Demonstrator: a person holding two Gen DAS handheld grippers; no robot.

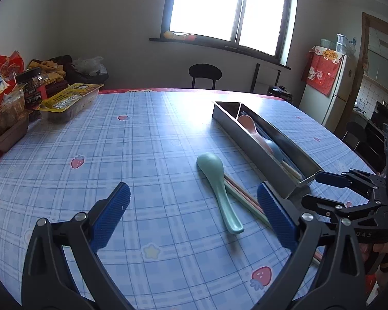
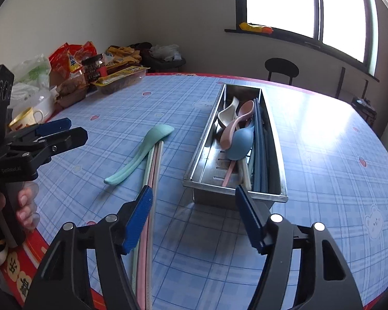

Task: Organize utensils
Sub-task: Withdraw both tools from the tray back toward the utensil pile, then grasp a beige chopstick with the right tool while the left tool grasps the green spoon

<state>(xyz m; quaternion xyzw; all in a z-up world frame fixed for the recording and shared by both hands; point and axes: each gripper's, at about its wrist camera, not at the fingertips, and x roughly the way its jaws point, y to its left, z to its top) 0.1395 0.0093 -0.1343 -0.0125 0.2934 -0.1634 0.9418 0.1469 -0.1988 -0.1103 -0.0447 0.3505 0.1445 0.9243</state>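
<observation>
A mint-green spoon lies on the blue checked tablecloth, crossing a bundle of pastel chopsticks. To their right stands a long metal utensil tray holding a pink spoon, a blue spoon, a beige spoon and dark blue chopsticks. My left gripper hovers open just short of the green spoon. My right gripper stands open at the tray's near end; the pastel chopsticks run under its left finger, and nothing is between the pads.
Snack bags, a dark jar and a packaged food tray crowd the table's far left. A yellow mug sits near the left edge. A black chair stands behind the table and a fridge at the right.
</observation>
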